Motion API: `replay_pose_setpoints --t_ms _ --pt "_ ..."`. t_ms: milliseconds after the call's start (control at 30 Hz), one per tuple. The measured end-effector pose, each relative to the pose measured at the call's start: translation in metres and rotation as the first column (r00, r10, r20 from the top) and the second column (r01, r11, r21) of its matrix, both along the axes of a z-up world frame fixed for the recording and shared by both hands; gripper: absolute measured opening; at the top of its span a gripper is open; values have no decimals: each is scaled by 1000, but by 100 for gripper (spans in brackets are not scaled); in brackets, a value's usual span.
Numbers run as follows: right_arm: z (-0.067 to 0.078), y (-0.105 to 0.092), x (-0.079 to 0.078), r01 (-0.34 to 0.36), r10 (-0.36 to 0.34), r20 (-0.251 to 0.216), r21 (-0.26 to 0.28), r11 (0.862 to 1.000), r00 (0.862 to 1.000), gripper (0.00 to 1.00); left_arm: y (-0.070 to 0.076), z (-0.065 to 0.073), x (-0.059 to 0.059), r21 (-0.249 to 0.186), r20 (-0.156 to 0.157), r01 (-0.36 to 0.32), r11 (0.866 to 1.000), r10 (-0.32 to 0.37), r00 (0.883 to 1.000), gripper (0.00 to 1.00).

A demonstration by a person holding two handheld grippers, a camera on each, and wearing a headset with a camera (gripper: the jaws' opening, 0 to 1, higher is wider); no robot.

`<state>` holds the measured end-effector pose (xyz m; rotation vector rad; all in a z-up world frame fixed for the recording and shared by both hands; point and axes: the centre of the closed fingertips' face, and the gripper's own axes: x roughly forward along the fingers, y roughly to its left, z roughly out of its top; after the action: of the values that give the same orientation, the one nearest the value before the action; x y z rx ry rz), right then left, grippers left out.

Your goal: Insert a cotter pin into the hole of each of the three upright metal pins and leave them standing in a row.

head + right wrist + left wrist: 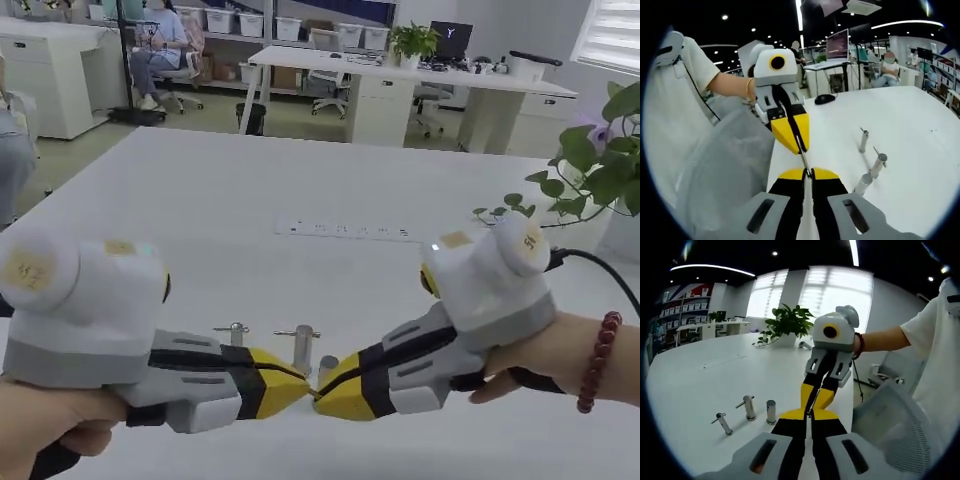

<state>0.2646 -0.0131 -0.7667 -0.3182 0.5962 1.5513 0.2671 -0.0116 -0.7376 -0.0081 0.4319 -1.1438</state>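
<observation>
Three upright metal pins stand in a row on the white table [300, 200]. The far pin [237, 335] [722, 423] [863, 141] and the middle pin [299, 346] [748, 408] [878, 165] each carry a cotter pin through the top. The nearest pin [327, 366] [771, 411] [862, 184] has none. Just in front of it, my left gripper [308, 388] [809, 414] [801, 146] and right gripper [320, 392] [808, 174] [813, 407] meet tip to tip. Both are shut, with a thin cotter pin [804, 160] spanning their tips.
A white power strip [345, 230] lies further back on the table. A potted plant [590, 170] [787, 322] stands at the right edge. A grey mesh chair [895, 425] [725, 165] is close to the table's near side.
</observation>
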Motion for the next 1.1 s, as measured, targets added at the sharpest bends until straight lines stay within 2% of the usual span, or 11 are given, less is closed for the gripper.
replay_pose_setpoints --t_ms 100,200,333,367,400,467,533,700,833,967,1100 --pt "0 -1 3 18 -18 7 -16 1000 1000 5 -1 0 2 -2 13 -3 1000 3 1000 1" --pt "-2 -2 4 1 2 51 -49 999 999 4 -1 -1 6 3 30 -16 1000 16 999 2" --pt "-3 -2 5 -2 9 80 -78 997 997 3 -2 -3 11 7 25 -39 999 39 999 4" --pt "-3 -3 6 2 5 86 -83 997 996 3 -2 -4 13 9 30 -48 999 48 998 4" --pt "-3 -3 7 1 7 93 -89 996 996 3 -2 -4 14 11 47 -50 999 50 998 4" --pt "-3 -4 10 1 12 118 -107 994 993 3 -2 -4 16 6 39 -71 997 71 997 4" --pt "-3 -5 11 -7 25 145 -128 992 989 2 -2 -5 17 4 43 -82 997 82 996 5" --pt "0 -5 13 -1 27 179 -140 990 984 2 -3 -8 18 -1 36 -106 994 106 994 7" --pt "-2 -12 15 -6 47 213 -188 982 976 2 -5 -10 21 0 47 -129 992 129 991 14" --pt "-1 -18 19 8 42 233 -207 978 972 2 -5 -9 24 -2 65 -159 987 159 985 21" --pt "-4 -29 24 24 46 262 -256 966 964 2 -4 -12 30 15 84 -194 981 192 978 27"
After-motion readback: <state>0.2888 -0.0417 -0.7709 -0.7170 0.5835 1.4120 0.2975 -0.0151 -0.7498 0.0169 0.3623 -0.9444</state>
